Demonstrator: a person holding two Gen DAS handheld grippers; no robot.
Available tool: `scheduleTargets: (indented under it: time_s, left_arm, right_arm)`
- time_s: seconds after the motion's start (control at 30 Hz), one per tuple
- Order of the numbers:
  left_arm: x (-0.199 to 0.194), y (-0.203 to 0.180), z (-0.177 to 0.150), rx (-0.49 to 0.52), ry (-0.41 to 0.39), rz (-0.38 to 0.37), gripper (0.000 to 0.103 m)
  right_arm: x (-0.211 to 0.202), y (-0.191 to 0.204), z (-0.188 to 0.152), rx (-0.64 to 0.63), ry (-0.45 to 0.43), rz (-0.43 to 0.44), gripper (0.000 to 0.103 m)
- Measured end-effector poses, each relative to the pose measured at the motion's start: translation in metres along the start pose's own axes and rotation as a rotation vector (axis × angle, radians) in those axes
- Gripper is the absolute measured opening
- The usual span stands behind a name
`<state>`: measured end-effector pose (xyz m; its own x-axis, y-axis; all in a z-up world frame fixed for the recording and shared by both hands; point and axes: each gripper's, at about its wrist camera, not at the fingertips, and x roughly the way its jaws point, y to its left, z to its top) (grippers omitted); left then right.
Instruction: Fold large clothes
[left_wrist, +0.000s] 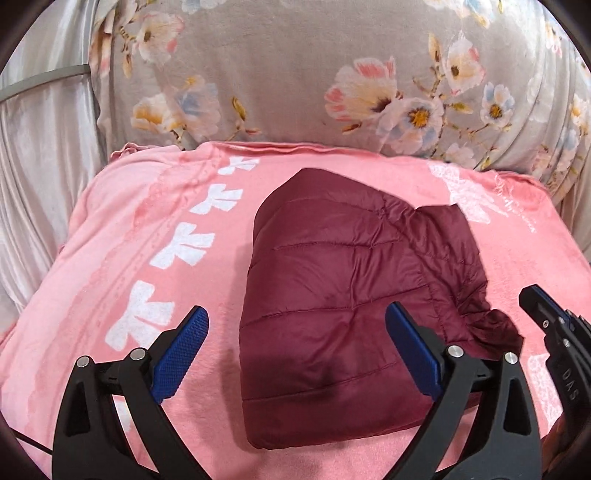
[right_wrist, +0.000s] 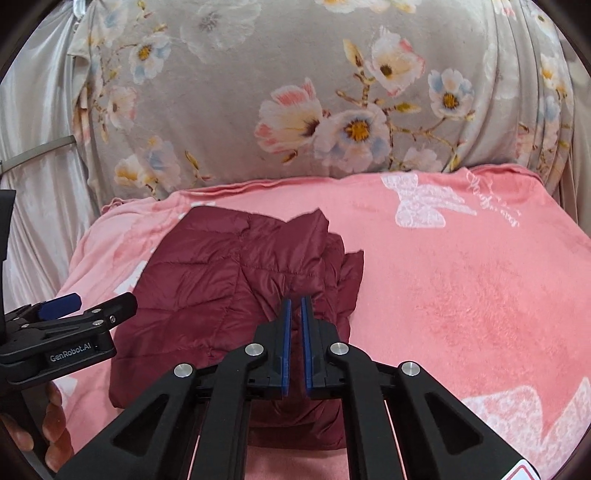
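The maroon quilted jacket (left_wrist: 332, 280) lies folded into a compact, puffy bundle on the pink blanket (left_wrist: 177, 206), its stitched panels facing up and a crumpled sleeve end spilling off the side nearest the right tongs. The left tongs (left_wrist: 295, 339) hang just above the near half of the bundle with their blue pads (left_wrist: 181, 354) spread wide, one to either side of the jacket's near edge and holding nothing. The right tongs (right_wrist: 295, 314) sit at the rumpled side of the jacket (right_wrist: 229, 288), their blue pads (right_wrist: 286, 343) drawn almost together with only a thin slit between them; the tips rest right at the gathered fabric, though I cannot tell whether any cloth is actually caught in that slit. From the right wrist view the left tongs (right_wrist: 70, 317) show off to the side at the jacket's far flank, and fingers of the person's left hand (right_wrist: 55, 424) curl round the handle below. Out past both sets of tongs, the blanket (right_wrist: 461, 295) carries white bow prints, and beyond its ruffled far edge rises a grey floral cushion (left_wrist: 288, 74). Pale satin drapery (left_wrist: 40, 166) hangs out beyond the left tongs.
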<state>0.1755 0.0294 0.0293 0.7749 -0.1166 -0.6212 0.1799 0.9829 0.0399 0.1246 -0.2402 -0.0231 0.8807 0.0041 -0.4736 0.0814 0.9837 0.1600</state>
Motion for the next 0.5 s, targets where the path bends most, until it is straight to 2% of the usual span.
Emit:
scheduleTargets:
  time_s: [0.17, 0.5]
  left_arm:
    - [0.017, -0.002, -0.007, -0.032, 0.045, 0.002, 0.094]
    - [0.045, -0.010, -0.024, -0.035, 0.090, 0.021, 0.094]
  right_arm:
    - [0.018, -0.004, -0.012, 0.005, 0.040, -0.032, 0.004]
    - [0.041, -0.013, -0.034, 0.017, 0.124, -0.053, 0.004]
